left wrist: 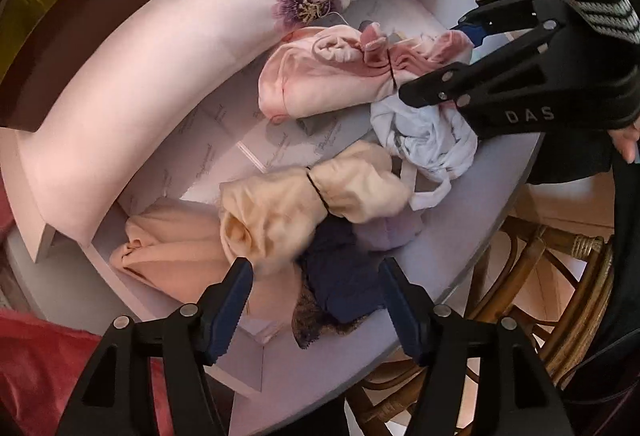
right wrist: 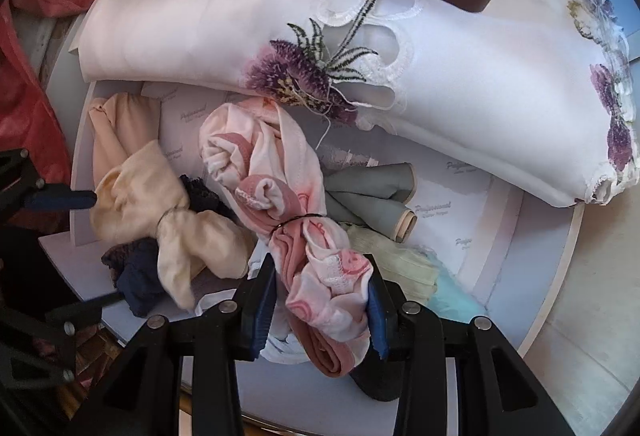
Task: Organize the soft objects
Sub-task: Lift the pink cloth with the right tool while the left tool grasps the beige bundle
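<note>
My right gripper (right wrist: 322, 302) has its jaws spread around the pink bundle (right wrist: 316, 268) (tied with a black band), lying in the white divided box (right wrist: 532, 276). My left gripper (left wrist: 316, 300) hangs spread over the navy lace garment (left wrist: 340, 276), beside the cream bundle (left wrist: 288, 208).

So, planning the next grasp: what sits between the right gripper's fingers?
The pink tied bundle lies between the right gripper's open fingers, seen in the right wrist view.

Cream bundle (left wrist: 296, 204) and pink-and-white bundle (right wrist: 316, 256), each cinched at mid-length by a black band, lying among loose garments in the divided box (right wrist: 500, 232).
</note>
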`<control>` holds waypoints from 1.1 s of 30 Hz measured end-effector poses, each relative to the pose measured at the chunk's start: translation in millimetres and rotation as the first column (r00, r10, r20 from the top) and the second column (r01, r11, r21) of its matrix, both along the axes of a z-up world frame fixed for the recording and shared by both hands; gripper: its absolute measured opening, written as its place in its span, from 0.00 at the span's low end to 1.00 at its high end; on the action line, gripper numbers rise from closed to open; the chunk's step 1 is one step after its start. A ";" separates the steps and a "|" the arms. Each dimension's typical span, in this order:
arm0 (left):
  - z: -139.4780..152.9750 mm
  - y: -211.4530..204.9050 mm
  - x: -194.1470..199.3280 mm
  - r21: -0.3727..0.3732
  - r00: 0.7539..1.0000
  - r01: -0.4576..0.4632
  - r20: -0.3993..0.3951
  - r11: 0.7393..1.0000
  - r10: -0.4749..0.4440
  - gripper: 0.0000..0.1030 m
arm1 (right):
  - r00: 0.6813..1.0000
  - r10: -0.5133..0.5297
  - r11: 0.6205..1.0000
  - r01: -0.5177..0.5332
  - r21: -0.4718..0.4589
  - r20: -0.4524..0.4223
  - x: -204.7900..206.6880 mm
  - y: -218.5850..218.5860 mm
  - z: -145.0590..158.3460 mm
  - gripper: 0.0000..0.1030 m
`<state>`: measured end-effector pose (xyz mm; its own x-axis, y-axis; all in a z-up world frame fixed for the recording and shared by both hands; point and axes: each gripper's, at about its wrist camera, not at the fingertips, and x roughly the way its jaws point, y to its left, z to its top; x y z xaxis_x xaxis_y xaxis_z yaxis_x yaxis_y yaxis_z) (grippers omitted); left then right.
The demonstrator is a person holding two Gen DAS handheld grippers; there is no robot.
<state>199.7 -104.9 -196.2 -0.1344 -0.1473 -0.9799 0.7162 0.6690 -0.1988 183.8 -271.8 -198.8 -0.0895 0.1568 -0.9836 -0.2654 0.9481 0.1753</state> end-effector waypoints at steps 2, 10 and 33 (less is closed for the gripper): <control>-5.7 -2.7 2.8 -0.017 1.000 -0.007 -0.006 1.000 0.007 0.64 | 1.000 0.006 1.000 -0.006 -0.001 0.002 0.5 -0.5 2.4 0.39; -44.9 -3.6 27.2 0.003 0.963 -0.267 -0.028 0.964 0.267 0.64 | 1.000 -0.005 1.000 0.006 -0.016 0.022 -0.3 -1.4 1.9 0.39; -55.1 23.8 5.4 -0.061 0.858 -0.511 -0.086 0.857 0.506 0.04 | 0.955 -0.152 0.979 0.110 0.172 0.254 -66.2 -30.4 127.9 0.34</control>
